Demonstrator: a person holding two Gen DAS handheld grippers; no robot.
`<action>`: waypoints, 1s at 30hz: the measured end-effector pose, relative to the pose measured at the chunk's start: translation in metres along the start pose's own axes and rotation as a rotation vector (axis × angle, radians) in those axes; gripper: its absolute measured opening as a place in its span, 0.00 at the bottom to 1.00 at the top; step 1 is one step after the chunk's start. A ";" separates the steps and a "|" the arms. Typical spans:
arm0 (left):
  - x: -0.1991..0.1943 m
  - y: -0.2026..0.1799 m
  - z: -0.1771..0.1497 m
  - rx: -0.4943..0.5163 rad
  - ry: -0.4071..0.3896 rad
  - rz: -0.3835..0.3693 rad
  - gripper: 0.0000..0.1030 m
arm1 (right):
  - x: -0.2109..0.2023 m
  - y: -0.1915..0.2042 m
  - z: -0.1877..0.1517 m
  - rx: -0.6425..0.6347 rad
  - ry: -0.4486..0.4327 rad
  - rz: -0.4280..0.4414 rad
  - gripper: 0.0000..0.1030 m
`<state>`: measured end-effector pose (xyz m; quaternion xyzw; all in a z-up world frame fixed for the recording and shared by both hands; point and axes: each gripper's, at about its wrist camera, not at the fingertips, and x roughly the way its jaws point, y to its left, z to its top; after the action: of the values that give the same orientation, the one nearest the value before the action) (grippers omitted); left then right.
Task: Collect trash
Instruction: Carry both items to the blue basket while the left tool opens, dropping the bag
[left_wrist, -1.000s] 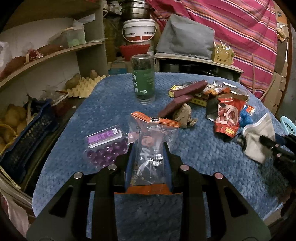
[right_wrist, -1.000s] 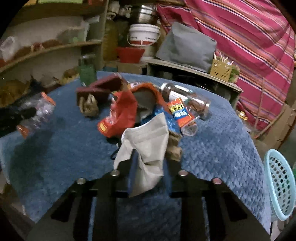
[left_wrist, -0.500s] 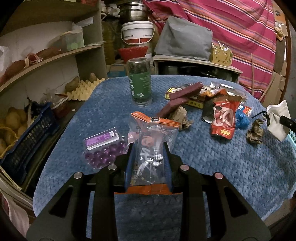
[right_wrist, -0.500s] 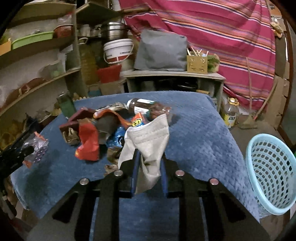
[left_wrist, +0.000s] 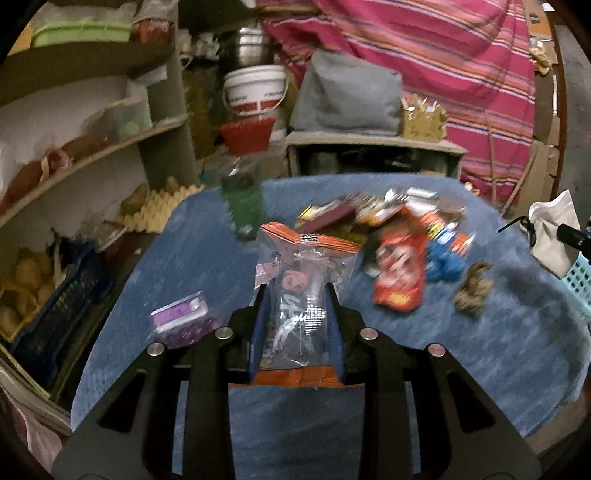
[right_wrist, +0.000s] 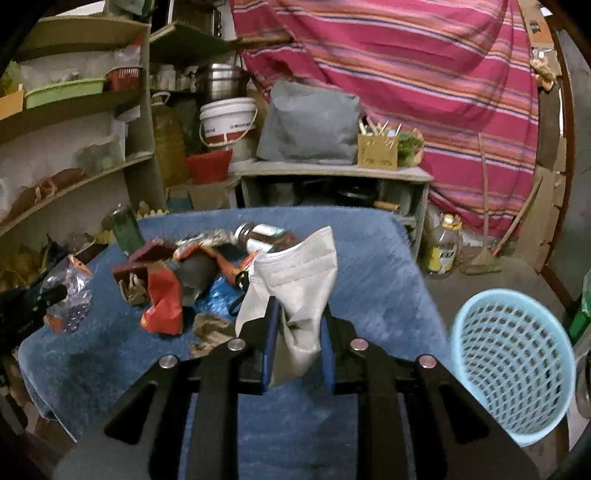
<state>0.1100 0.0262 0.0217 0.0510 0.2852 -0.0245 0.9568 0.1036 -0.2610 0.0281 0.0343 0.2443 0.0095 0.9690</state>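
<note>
My left gripper (left_wrist: 297, 295) is shut on a clear plastic wrapper with orange ends (left_wrist: 303, 280), held upright above the blue-covered table (left_wrist: 207, 266). My right gripper (right_wrist: 297, 314) is shut on a grey-white face mask (right_wrist: 295, 273), lifted above the table's right part. A light-blue mesh basket (right_wrist: 513, 358) stands on the floor to the right of the table. A heap of trash lies on the table: a red snack bag (left_wrist: 400, 273), a blue wrapper (left_wrist: 445, 258), a crumpled brown scrap (left_wrist: 474, 288) and dark red bars (left_wrist: 332, 218). In the left wrist view the mask (left_wrist: 552, 236) shows at the right edge.
A green-labelled jar (left_wrist: 243, 206) stands at the table's far side and a purple-labelled pack (left_wrist: 183, 321) lies at its left. Shelves with crates and potatoes line the left. A low cabinet (right_wrist: 332, 184), a white bucket (right_wrist: 227, 122) and a striped cloth are behind. A bottle (right_wrist: 443, 247) stands on the floor.
Both grippers have risen and pulled back from the table with their loads. The right gripper swung right with the mask, bringing the light-blue basket into fuller view.
</note>
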 end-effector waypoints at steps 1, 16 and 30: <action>-0.002 -0.008 0.005 0.007 -0.009 -0.006 0.27 | -0.004 -0.006 0.003 0.001 -0.006 -0.005 0.21; -0.008 -0.180 0.054 0.124 -0.073 -0.200 0.27 | -0.038 -0.167 0.017 0.120 0.004 -0.184 0.21; 0.026 -0.354 0.031 0.254 0.001 -0.435 0.27 | -0.040 -0.272 -0.028 0.234 0.086 -0.370 0.21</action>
<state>0.1213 -0.3292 0.0035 0.1085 0.2847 -0.2653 0.9148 0.0559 -0.5321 0.0027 0.1006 0.2869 -0.1953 0.9324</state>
